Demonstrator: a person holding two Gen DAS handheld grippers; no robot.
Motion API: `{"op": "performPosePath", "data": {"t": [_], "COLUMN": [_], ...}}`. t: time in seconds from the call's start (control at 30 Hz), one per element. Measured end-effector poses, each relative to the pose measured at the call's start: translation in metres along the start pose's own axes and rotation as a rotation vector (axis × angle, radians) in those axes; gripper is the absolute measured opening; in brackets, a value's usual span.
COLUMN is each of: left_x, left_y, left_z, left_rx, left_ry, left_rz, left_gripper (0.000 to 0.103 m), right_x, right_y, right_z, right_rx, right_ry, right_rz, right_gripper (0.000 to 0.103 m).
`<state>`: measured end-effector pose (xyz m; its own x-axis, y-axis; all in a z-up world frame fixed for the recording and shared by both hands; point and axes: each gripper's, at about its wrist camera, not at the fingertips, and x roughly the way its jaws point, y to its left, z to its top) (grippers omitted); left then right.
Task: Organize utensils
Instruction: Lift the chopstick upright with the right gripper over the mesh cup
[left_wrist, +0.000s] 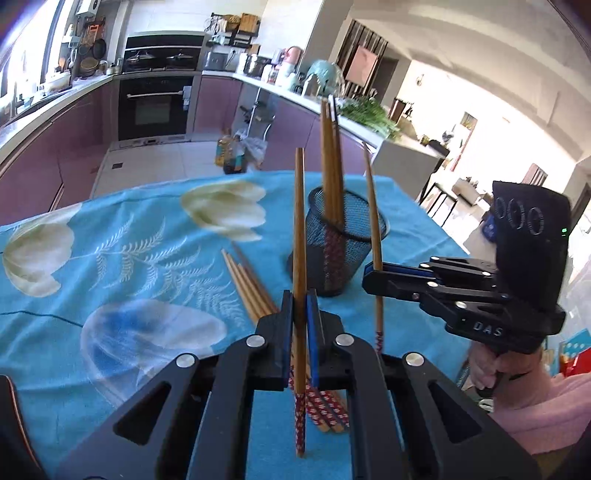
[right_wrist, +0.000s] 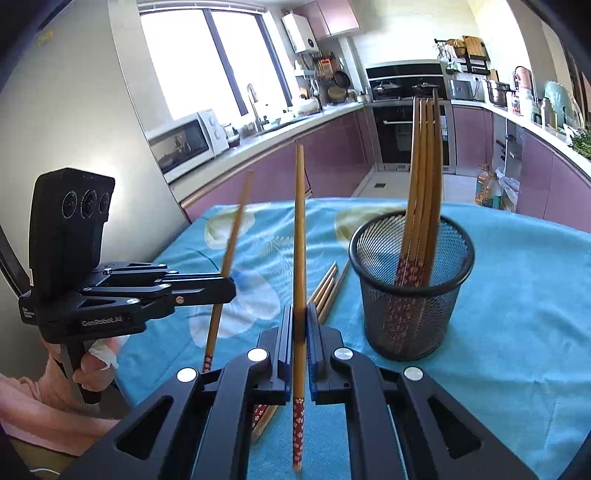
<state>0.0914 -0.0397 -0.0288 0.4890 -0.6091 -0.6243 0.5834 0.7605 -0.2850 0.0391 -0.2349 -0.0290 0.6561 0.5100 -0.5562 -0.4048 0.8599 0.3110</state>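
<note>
**Two grippers, one chopstick each, beside the mesh cup**

We see the left gripper (left_wrist: 300, 321) with its black, blue-padded fingers closed on a single bamboo chopstick with a red patterned handle (left_wrist: 300, 236), held upright with the patterned end pointing down. The right gripper (right_wrist: 300, 332) is likewise clamped on a second bamboo chopstick with a red patterned handle (right_wrist: 299, 258), also upright and handle end down. Each gripper appears in the other's camera, gripping its stick from the side.

Just beyond both grippers stands a round black wire-mesh holder (right_wrist: 410, 295) on a turquoise tablecloth printed with pale flowers and fern leaves (left_wrist: 110, 266). Inside it, a cluster of matching bamboo chopsticks (right_wrist: 424, 166) stands handle down, leaning against the rim.

A loose bundle of bamboo chopsticks (left_wrist: 247, 284) lies flat on the cloth, near the holder and partly hidden under the left gripper's fingers.

Behind the table we make out a kitchen with mauve cabinets (right_wrist: 332, 162) and a built-in black oven (left_wrist: 155, 107).
</note>
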Motion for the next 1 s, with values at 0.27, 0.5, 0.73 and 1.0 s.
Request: {"op": "performPosePath", "data": {"t": [0.27,0.5,0.73,1.0], "left_x": [-0.023,-0.024,-0.026,-0.028], "left_y": [-0.006,-0.013,-0.023,-0.032], "left_z": [0.012,0.029,0.056,0.088], "left_rx": [-0.023,-0.026,-0.003,0.023], "left_ry": [-0.074,-0.127,-0.188,-0.245], "left_rz": [-0.058,-0.080,-0.087,-0.081], "left_gripper": [0.008,0.008,0.008,0.008], "right_x": [-0.019,-0.035,-0.051,-0.062], "right_y": [-0.007,-0.013,-0.024,-0.037], "right_z": [0.013,0.028,0.046,0.066], "right_rx": [0.000,-0.011,-0.020,-0.032], "right_ry": [-0.066,-0.121,-0.183,-0.233], "right_rz": [0.005,-0.017,-0.047,-0.082], "right_gripper": [0.006,0.006,0.006,0.006]}}
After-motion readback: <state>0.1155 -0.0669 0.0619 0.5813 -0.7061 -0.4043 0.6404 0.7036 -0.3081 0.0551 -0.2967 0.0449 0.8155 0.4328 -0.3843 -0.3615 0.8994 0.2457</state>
